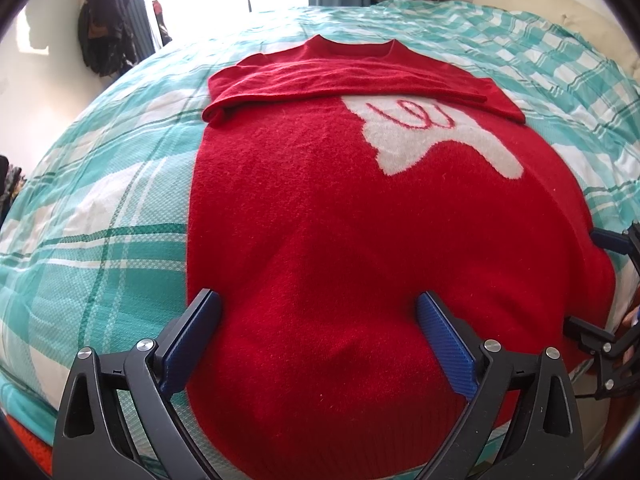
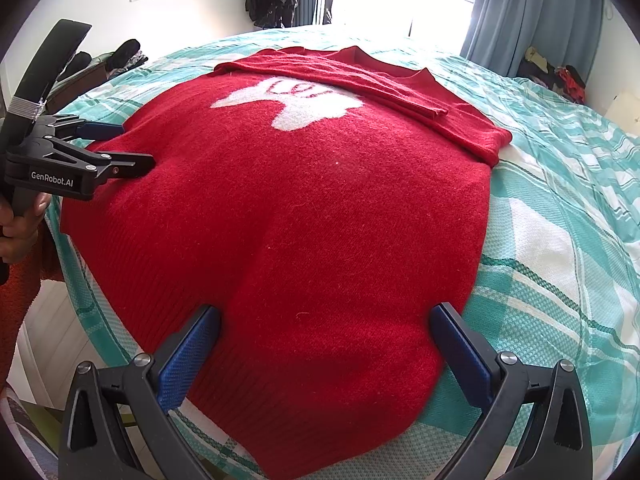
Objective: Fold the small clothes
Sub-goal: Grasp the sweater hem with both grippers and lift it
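Here the bed, under a teal and white checked cover, fills most of both views. On it lies the red sweater, spread flat with its hem at the near edge and both sleeves folded across the chest, partly covering a white motif. The left gripper hangs over the hem's left corner, its blue-padded fingers spread wide apart. The right gripper does likewise over the right corner, fingers equally parted, holding nothing.
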The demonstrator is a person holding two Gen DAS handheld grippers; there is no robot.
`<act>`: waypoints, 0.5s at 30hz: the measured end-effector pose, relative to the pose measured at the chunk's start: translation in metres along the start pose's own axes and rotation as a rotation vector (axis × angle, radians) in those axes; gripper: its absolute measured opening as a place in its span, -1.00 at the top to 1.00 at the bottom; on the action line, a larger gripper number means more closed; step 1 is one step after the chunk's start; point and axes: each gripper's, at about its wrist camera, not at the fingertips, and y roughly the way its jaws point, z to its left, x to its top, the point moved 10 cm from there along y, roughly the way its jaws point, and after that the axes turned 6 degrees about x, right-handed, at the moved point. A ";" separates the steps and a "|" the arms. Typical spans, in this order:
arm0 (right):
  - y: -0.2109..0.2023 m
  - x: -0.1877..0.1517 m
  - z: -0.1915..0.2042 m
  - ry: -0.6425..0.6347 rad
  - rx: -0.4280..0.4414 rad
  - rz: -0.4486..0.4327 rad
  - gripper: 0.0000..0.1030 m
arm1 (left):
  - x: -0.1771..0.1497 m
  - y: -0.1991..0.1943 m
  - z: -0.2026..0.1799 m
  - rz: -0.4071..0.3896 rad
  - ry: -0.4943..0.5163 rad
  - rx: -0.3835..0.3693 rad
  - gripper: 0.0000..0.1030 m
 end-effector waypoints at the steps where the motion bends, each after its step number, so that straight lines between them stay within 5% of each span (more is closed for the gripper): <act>1: 0.000 0.000 0.000 0.000 0.000 0.000 -1.00 | 0.000 0.000 0.000 0.000 0.000 0.000 -0.92; 15: 0.000 0.001 0.000 -0.007 0.008 0.019 -1.00 | -0.001 -0.001 -0.001 0.038 0.017 0.000 -0.93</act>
